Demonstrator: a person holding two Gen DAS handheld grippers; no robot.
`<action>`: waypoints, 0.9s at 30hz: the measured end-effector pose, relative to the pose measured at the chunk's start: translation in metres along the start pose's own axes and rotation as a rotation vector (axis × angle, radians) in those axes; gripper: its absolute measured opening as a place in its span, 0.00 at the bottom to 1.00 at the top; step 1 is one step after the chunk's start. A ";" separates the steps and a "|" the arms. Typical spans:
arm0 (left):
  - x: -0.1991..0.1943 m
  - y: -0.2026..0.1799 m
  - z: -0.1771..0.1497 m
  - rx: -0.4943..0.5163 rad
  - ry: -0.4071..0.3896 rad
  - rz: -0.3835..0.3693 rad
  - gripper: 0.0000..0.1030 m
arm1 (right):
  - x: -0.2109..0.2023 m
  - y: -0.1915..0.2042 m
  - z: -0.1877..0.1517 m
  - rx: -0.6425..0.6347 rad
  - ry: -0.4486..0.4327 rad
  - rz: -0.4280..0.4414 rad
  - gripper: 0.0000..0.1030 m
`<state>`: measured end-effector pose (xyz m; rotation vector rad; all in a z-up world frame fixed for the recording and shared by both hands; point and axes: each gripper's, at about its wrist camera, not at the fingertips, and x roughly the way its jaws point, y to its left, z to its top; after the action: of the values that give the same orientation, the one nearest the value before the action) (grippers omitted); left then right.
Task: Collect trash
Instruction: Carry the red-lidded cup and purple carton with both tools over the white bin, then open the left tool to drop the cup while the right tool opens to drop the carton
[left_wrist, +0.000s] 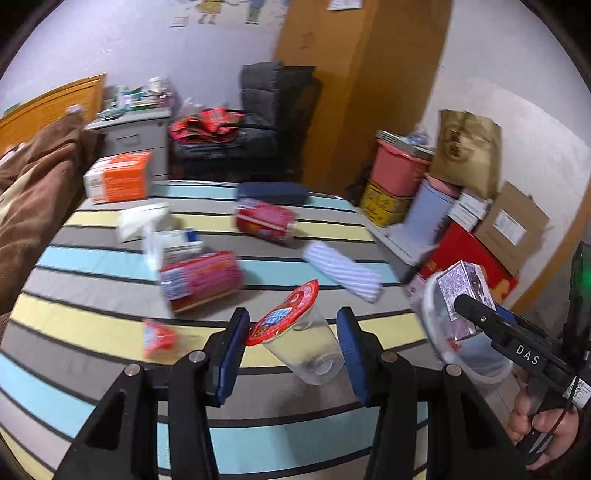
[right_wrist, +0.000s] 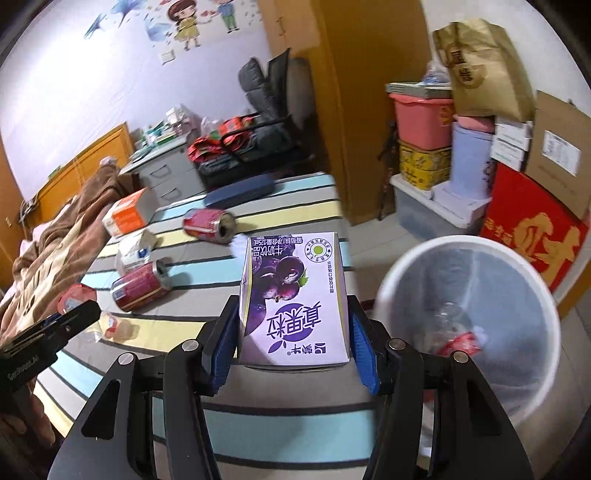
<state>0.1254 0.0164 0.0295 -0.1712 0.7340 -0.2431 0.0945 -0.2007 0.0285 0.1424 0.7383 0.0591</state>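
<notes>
My right gripper (right_wrist: 291, 328) is shut on a purple milk carton (right_wrist: 293, 299) and holds it above the bed edge, left of the white trash bin (right_wrist: 469, 325), which holds some rubbish. In the left wrist view the carton (left_wrist: 463, 291) sits in front of the bin (left_wrist: 465, 354). My left gripper (left_wrist: 291, 343) is open around a clear plastic cup with a red lid (left_wrist: 299, 332) lying on the striped bed (left_wrist: 110, 332); its pads do not touch the cup. Two red cans (left_wrist: 201, 280) (left_wrist: 264, 219) and a small red-lidded cup (left_wrist: 159, 338) lie on the bed.
An orange box (left_wrist: 118, 177), a tissue pack (left_wrist: 144, 219), a striped cloth (left_wrist: 341, 269) and a dark case (left_wrist: 273, 192) lie on the bed. A brown blanket (left_wrist: 33, 192) is at the left. Stacked boxes and tubs (right_wrist: 461, 147) stand by the wall behind the bin.
</notes>
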 end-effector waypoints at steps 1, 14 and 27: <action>0.002 -0.008 0.001 0.012 0.002 -0.015 0.49 | -0.003 -0.005 0.000 0.006 -0.005 -0.009 0.55; 0.034 -0.117 0.002 0.185 0.056 -0.178 0.49 | -0.022 -0.078 -0.003 0.091 -0.021 -0.125 0.55; 0.069 -0.203 -0.017 0.362 0.109 -0.216 0.50 | -0.009 -0.132 -0.019 0.137 0.078 -0.195 0.55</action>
<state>0.1310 -0.1982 0.0212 0.1090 0.7678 -0.5898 0.0754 -0.3296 0.0008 0.1985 0.8313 -0.1726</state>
